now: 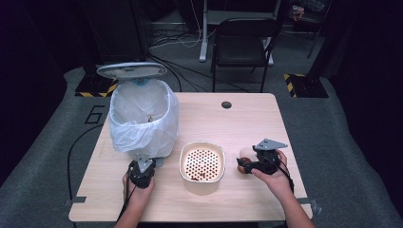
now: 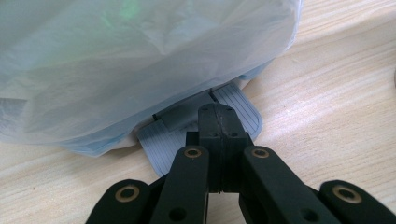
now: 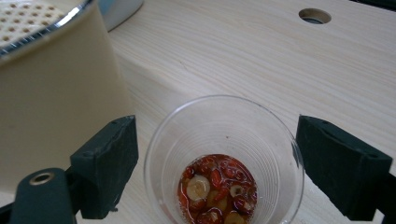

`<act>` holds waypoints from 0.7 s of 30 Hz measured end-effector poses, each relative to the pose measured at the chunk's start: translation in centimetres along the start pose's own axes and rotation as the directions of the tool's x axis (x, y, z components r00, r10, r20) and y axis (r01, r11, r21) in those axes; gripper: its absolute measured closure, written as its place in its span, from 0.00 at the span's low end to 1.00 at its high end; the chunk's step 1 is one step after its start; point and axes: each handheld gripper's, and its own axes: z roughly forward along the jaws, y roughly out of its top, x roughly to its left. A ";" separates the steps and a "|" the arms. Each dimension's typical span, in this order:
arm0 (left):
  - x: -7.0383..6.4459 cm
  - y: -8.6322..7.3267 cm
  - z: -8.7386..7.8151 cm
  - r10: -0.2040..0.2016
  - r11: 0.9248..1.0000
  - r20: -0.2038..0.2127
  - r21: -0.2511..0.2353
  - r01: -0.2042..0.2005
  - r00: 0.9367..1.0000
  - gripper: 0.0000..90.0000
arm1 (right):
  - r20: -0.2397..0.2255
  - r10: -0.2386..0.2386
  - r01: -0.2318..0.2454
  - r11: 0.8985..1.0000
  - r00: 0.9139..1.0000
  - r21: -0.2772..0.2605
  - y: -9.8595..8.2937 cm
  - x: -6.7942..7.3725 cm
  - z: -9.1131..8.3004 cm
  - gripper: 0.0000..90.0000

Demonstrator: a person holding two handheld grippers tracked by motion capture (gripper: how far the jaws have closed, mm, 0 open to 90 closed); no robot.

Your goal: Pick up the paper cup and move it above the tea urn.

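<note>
High view: a lined pedal bin (image 1: 143, 118) stands at the left of the wooden surface (image 1: 228, 123) with its lid (image 1: 131, 70) raised, a cream strainer bowl (image 1: 202, 162) sits at the centre front, and a clear cup (image 1: 244, 159) stands just to its right; the left gripper (image 1: 141, 172) rests at the foot of the bin and the right gripper (image 1: 244, 166) reaches the cup, so each hand has its own job, one to keep the bin open and one to take the cup. Left gripper view: the left gripper (image 2: 218, 126) has its fingers (image 2: 209, 140) pressed together with nothing between them, their tips bearing on the grey ribbed pedal (image 2: 238, 105) under the bag (image 2: 140, 60); this pressing probably accounts for the raised lid. Right gripper view: the right gripper (image 3: 212, 154) holds its fingers (image 3: 109, 161) spread wide to either side of the cup (image 3: 224, 140), apart from its wall, ready to close round it; the cup stands upright on the surface beside the wall of the strainer bowl (image 3: 56, 93), with red berries and pale slices (image 3: 217, 189) in reddish liquid at its bottom, most likely meant for draining through the perforated insert before the solids go to the bin
</note>
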 end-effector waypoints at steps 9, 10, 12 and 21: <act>0.0 0.0 0.0 -0.003 1.000 0.001 0.001 0.003 1.000 1.00 | -0.002 -0.008 0.008 1.000 1.000 0.025 -1.0 -0.3 1.2 0.16; 0.0 0.0 0.0 -0.003 1.000 0.001 0.001 0.003 1.000 1.00 | -0.002 -0.008 0.008 1.000 1.000 0.025 -1.0 -0.3 1.2 0.16; 0.0 0.0 0.0 -0.003 1.000 0.000 0.000 0.003 1.000 1.00 | 0.001 -0.020 0.020 0.999 1.000 0.036 -1.3 -0.2 1.6 0.16; 0.0 0.0 0.0 -0.002 1.000 0.000 0.001 0.002 1.000 1.00 | 0.013 -0.022 0.021 0.998 1.000 0.057 -1.7 -0.3 2.2 0.24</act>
